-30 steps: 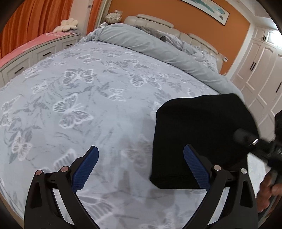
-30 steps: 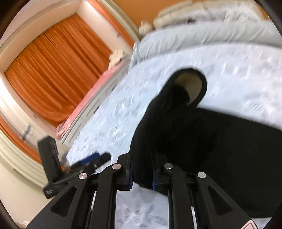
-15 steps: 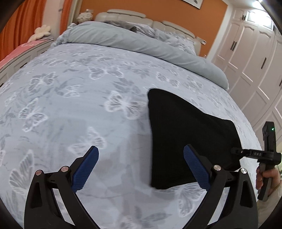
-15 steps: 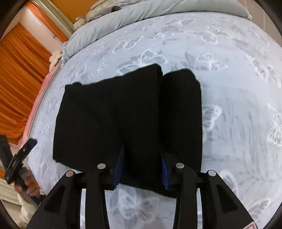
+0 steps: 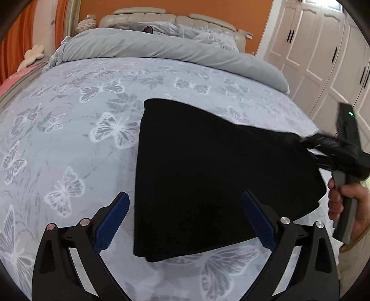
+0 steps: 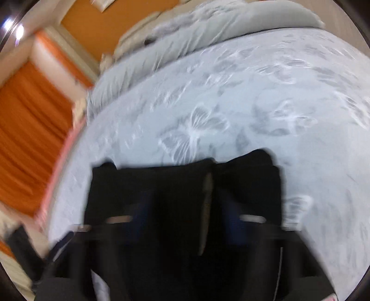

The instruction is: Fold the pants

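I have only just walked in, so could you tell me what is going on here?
A person is folding black pants on a butterfly-print bed. The right hand-held gripper is at the pants' right edge, which looks raised; blur hides its grip. The left hand-held gripper is open above the near edge, holding nothing.

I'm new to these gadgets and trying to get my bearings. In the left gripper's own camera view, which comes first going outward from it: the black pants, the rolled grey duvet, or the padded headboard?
1. Black pants: nearest the left gripper, lying on the bed between its open fingers.
2. Rolled grey duvet: across the far end of the bed.
3. Padded headboard: behind the duvet, against the orange wall.
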A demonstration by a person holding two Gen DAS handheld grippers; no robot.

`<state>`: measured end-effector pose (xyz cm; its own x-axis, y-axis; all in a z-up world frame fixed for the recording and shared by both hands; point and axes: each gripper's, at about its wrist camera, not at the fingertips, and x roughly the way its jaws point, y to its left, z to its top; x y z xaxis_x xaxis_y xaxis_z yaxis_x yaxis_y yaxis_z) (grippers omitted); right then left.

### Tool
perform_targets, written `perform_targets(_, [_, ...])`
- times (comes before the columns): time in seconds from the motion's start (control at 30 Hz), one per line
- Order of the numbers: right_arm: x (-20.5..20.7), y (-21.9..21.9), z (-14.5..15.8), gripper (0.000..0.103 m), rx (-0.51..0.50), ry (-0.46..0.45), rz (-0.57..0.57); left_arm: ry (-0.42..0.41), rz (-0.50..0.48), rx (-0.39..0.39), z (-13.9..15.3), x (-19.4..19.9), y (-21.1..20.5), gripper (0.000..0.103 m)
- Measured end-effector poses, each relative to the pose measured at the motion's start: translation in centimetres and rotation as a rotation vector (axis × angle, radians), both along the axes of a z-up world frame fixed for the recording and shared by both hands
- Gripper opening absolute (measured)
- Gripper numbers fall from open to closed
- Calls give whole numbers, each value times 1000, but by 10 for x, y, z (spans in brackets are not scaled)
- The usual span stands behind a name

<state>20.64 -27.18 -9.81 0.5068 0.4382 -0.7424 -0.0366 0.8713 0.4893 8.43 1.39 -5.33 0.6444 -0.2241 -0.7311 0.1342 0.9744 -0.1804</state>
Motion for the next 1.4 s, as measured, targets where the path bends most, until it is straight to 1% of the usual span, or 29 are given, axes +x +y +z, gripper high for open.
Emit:
perform_targets(0.03, [-1, 3, 0, 3, 5, 8, 17, 1, -1, -1, -1, 1, 2, 95])
perform_targets(0.07, [-4, 5, 14, 3, -6, -19, -3, 0, 2, -2, 0, 2, 4, 95])
perform_targets(0.13, [-18, 3, 52, 3, -45, -117, -8, 1, 12, -17, 2, 3, 10, 95])
perform_targets(0.2, [-32, -8, 82, 3, -135, -190, -43, 3, 25, -41, 5, 4, 16, 95])
perform_targets(0.23, [-36, -12, 81, 5, -175, -188, -55, 5, 32, -56, 6, 5, 20, 95])
perform_targets(0.27, [-33, -19, 67, 10, -251, -147, -73, 7, 35, -66, 6, 4, 21, 95])
perform_targets(0.3, [-27, -24, 46, 15, -307, -81, -79, 11, 37, -75, 6, 5, 22, 95])
perform_targets(0.33, [-20, -29, 21, 18, -325, -11, -81, 16, 36, -83, 6, 5, 22, 95])
perform_targets(0.37, [-20, -38, 2, 19, -286, 28, -105, 20, 35, -85, 5, 5, 21, 95])
perform_targets(0.4, [-24, -42, 5, 19, -257, 14, -123, 22, 34, -79, 5, 4, 20, 95])
perform_targets(0.43, [-28, -44, 18, 20, -246, -8, -126, 20, 33, -73, 5, 3, 18, 95])
perform_targets(0.5, [-47, -45, 58, 32, -250, -133, -130, 7, 27, -67, 8, 0, 16, 95])
perform_targets(0.53, [-59, -46, 71, 52, -263, -184, -146, 0, 29, -61, 9, 0, 16, 95])
perform_targets(0.57, [-73, -48, 77, 65, -280, -197, -154, -6, 31, -58, 10, -1, 16, 95])
perform_targets(0.6, [-81, -50, 75, 65, -276, -175, -143, -9, 31, -57, 10, -1, 15, 96])
perform_targets(0.63, [-88, -53, 69, 65, -252, -138, -125, -5, 30, -57, 10, 0, 15, 96])
perform_targets(0.7, [-94, -57, 44, 65, -150, -18, -68, 8, 27, -63, 7, 1, 13, 96])
perform_targets(0.77, [-99, -54, 24, 64, -54, 69, 17, 19, 20, -69, 5, 2, 12, 96])
perform_targets(0.83, [-108, -48, 18, 64, -55, 79, 75, 17, 8, -70, 6, 1, 9, 96])
perform_targets(0.9, [-119, -43, 17, 64, -107, 65, 120, 5, 7, -58, 8, 0, 7, 96])
perform_targets(1.0, [-122, -40, 5, 64, -91, 80, 147, 3, 6, -57, 7, 1, 5, 96])
perform_targets(1.03, [-120, -36, -5, 60, -89, 103, 160, 8, 5, -59, 6, 1, 5, 96])
perform_targets(1.1, [-114, -22, -20, 31, -66, 147, 211, 21, 0, -52, 3, 3, 0, 96])
perform_targets(1.13, [-113, -18, -22, 9, -61, 147, 221, 27, -4, -49, 2, 3, -2, 96])
perform_targets(1.2, [-114, -10, -10, 9, -143, 97, 221, 30, -10, -37, 0, 3, -5, 96])
perform_targets(1.27, [-119, -15, 24, 9, -192, -12, 207, 28, -13, -29, 0, 3, -5, 96])
perform_targets(1.33, [-125, -33, 47, 9, -175, -89, 167, 25, -6, -33, 0, 3, -3, 96])
perform_targets(1.37, [-121, -49, 44, 9, -179, -79, 123, 29, -3, -36, -1, 4, -2, 96])
perform_targets(1.4, [-115, -59, 32, 9, -204, -36, 94, 34, -1, -36, -2, 6, -1, 96])
